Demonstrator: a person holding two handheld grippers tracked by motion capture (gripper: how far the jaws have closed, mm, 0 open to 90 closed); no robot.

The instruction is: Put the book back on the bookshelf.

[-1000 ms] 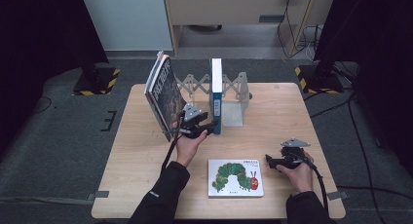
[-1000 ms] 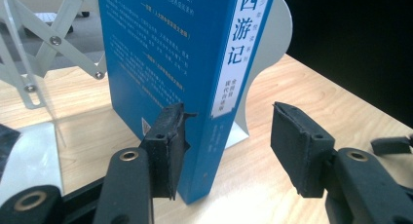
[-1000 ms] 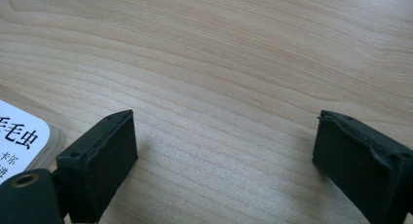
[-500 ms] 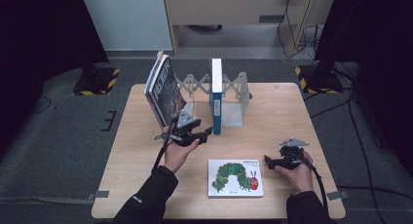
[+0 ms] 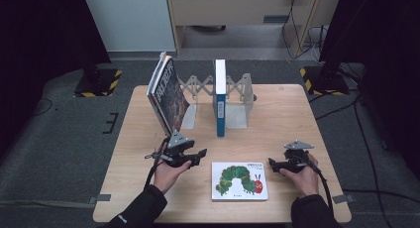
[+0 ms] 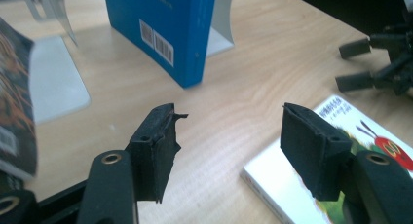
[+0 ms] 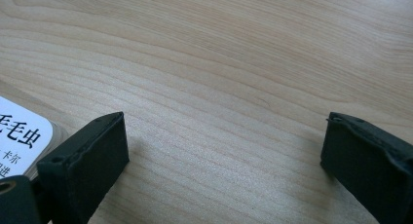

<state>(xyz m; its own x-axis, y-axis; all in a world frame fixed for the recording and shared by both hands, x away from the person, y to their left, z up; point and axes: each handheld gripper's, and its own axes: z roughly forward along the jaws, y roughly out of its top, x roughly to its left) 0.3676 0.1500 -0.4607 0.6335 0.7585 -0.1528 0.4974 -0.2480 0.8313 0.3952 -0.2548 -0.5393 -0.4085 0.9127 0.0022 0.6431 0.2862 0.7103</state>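
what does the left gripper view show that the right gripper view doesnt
Left gripper view: the upright blue book with its barcodes, a white bookend, the dark leaning book, the right gripper farther off, and the left gripper, jaws just opening, nothing between them.
Right gripper view: the right gripper's own open jaws over bare wood.
Both: the caterpillar book and the wooden table.

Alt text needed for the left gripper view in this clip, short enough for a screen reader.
The left gripper hangs with its two black jaws open and nothing between them over a wooden table. A picture book with a caterpillar on its cover lies flat at lower right. Behind, a blue book stands upright, and the right gripper shows at far right.
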